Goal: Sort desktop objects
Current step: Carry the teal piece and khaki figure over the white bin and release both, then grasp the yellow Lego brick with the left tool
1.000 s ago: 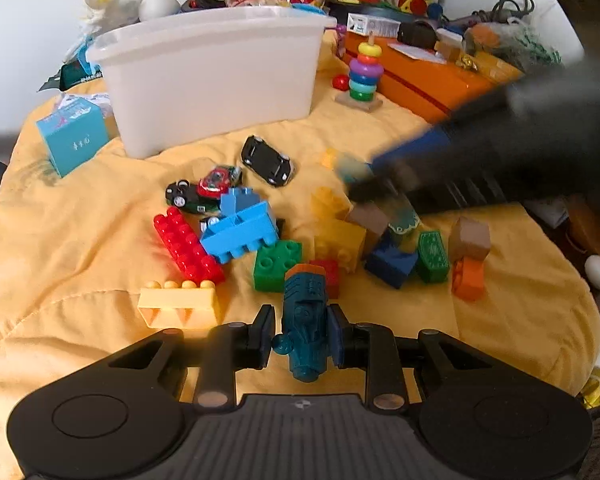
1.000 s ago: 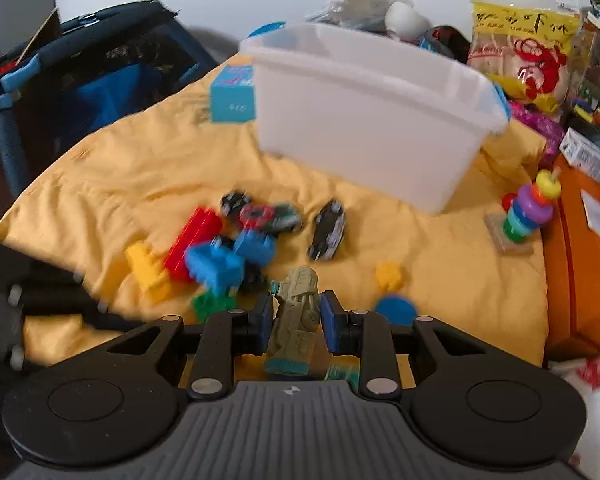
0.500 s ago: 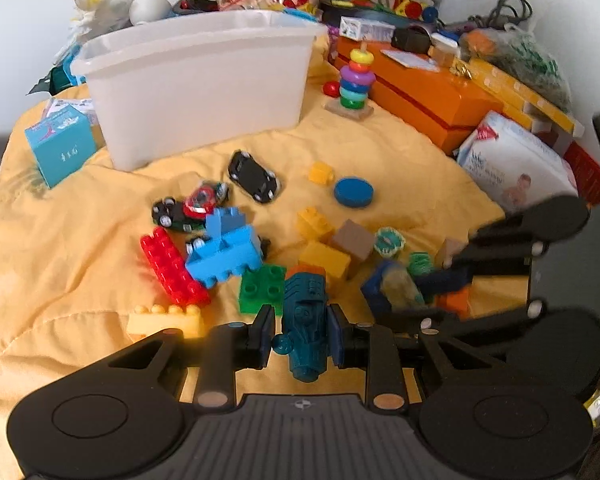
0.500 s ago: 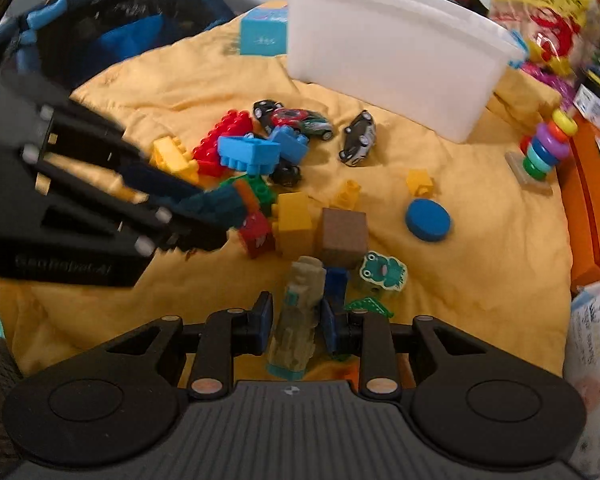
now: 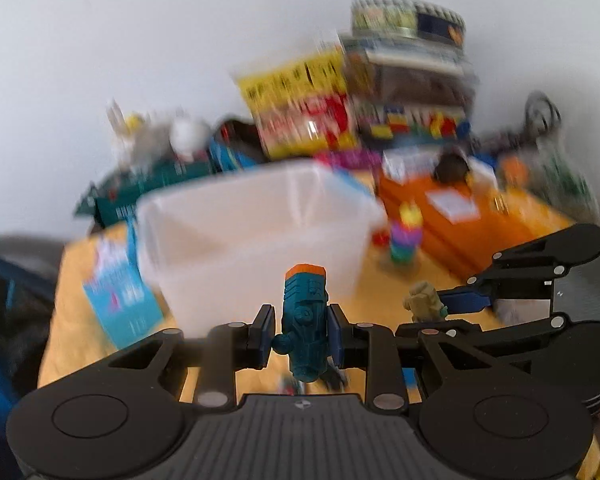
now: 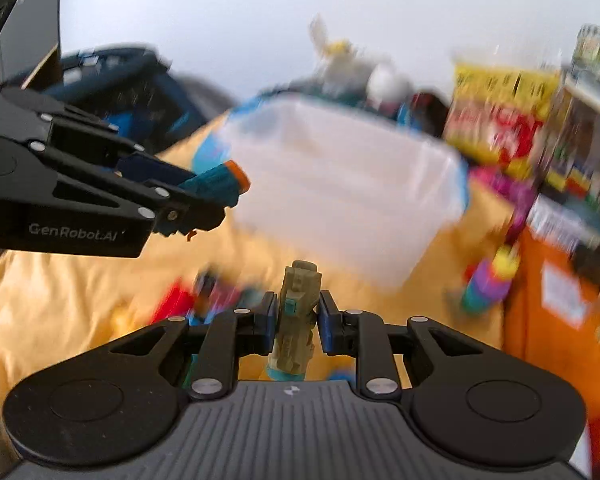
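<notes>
Left claw [image 5: 303, 334]: gripping one teal toy figure [image 5: 305, 322], hanging in front of the one white bin [image 5: 256, 236].
Right claw [image 6: 298, 322]: clenching one olive toy figure [image 6: 296, 312], near the bin's front.
Stacking-ring toy [image 5: 406, 236]: one, standing right of the bin.

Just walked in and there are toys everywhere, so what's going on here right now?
A person is sorting toys with two handheld grippers. The left gripper is shut on a teal toy figure with an orange top, and the right gripper is shut on a tan toy figure. Both are held up in front of the white plastic bin, above the yellow cloth. Neither figure is in the bin yet. The background is motion-blurred; more toys lie on the cloth.
</notes>
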